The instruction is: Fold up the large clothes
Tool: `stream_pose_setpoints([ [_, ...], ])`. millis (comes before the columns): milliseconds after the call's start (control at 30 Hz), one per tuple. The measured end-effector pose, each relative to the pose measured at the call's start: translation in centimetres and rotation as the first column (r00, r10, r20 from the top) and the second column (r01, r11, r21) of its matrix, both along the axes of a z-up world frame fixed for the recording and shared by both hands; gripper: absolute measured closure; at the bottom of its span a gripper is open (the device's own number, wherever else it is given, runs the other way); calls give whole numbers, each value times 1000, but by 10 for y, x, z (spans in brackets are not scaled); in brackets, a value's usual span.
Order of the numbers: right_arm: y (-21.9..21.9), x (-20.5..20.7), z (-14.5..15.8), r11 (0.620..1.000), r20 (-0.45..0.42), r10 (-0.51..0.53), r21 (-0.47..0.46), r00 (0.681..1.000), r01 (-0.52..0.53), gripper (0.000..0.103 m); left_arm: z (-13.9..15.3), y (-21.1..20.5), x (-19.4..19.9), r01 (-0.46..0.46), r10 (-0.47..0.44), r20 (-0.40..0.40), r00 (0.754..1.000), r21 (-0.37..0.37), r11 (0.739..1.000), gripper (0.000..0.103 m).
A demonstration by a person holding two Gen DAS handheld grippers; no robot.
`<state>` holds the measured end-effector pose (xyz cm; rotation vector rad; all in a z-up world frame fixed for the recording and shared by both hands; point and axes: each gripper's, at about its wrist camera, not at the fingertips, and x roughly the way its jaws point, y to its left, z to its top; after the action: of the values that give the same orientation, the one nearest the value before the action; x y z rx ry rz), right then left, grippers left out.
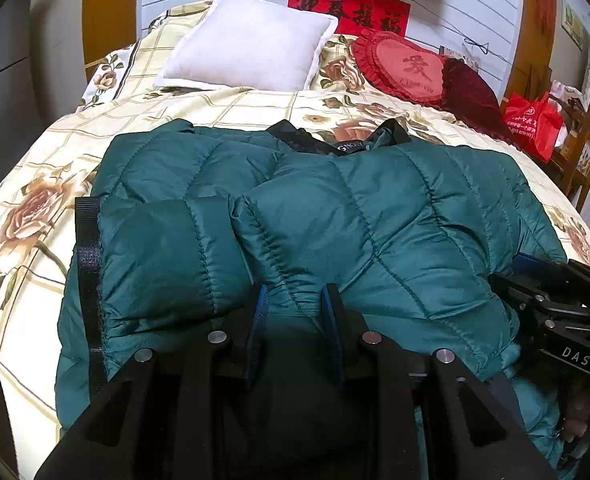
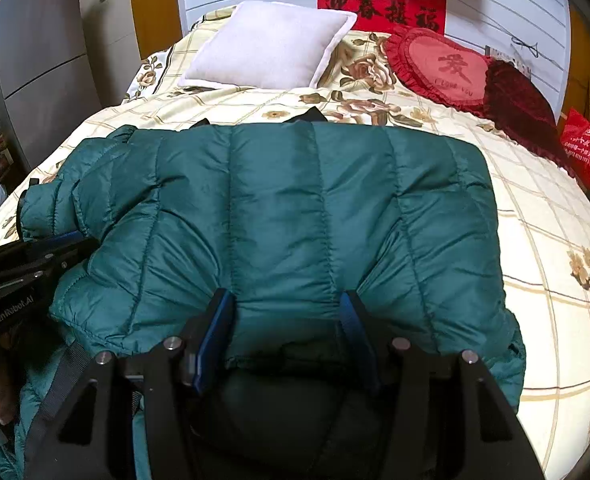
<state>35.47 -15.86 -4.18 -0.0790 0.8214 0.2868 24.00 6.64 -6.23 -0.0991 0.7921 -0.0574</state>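
Note:
A dark green quilted down jacket point(image 1: 335, 208) lies on the bed, folded over itself, its black collar at the far side. It also fills the right wrist view point(image 2: 295, 208). My left gripper point(image 1: 295, 296) has its blue-padded fingers around a bunched fold of the jacket's near edge. My right gripper point(image 2: 287, 304) holds the near edge too, with padding bulging between its wider-set fingers. The right gripper point(image 1: 551, 304) shows at the right of the left wrist view. The left gripper point(image 2: 47, 248) shows at the left of the right wrist view.
The bed has a cream floral quilt point(image 1: 223, 108). A white pillow point(image 1: 251, 44), a red heart cushion point(image 1: 407, 68) and a dark red cushion point(image 1: 475, 96) lie at the head. A red bag point(image 1: 535, 120) sits at the right. A grey fridge point(image 2: 43, 64) stands at the left.

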Motion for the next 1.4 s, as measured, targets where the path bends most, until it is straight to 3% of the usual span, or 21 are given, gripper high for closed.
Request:
stream_pose_setpoints([
  [833, -3, 2, 0, 1000, 0, -3, 6, 1000, 3, 45, 1, -1, -1, 7, -7, 0, 1000, 3, 1000, 87],
  [1000, 5, -1, 18, 998, -18, -25, -57, 1000, 24, 44, 19, 2, -1, 48, -44, -66, 997, 45, 998, 87],
  [1100, 2, -18, 40, 999, -5, -26, -29, 1000, 25, 41, 43, 18, -17, 23, -22, -55, 998, 16, 1000, 85],
  [1233, -4, -68, 68, 996, 61, -3, -86, 998, 8, 23, 60, 42, -55, 4, -5, -24, 1000, -18, 1000, 80],
  [1400, -16, -148, 61, 990, 17, 49, -131, 999, -47, 19, 55, 66, -115, 22, -22, -37, 999, -3, 1000, 80],
])
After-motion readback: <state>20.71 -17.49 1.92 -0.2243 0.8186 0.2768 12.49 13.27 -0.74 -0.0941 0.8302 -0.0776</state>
